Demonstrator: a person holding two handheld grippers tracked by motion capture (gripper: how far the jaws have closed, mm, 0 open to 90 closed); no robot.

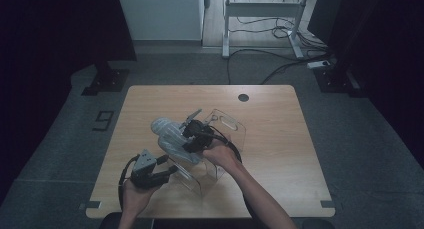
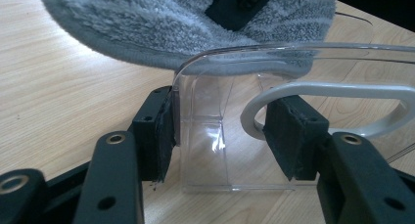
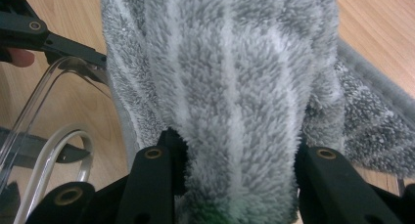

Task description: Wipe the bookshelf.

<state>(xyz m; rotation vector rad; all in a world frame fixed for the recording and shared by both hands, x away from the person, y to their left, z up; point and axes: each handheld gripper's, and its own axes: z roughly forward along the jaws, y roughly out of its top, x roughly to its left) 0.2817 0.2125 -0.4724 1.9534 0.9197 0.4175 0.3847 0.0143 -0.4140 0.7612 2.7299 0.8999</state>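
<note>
Left gripper (image 1: 161, 165) clamping clear box (image 2: 220, 136), right gripper (image 3: 235, 185) pinching towel (image 3: 235, 87)

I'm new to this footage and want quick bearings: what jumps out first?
A fluffy grey striped towel bunched between the jaws of the right hand-held gripper, mid-table, draped over a clear plastic box. At the near left, the left hand-held gripper clamps that box's wall, beside a white handle. All sits on a pale wooden table.

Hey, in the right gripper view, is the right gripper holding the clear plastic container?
No, the right gripper is clamped on the grey striped towel, while the clear container sits off to the side.
</note>
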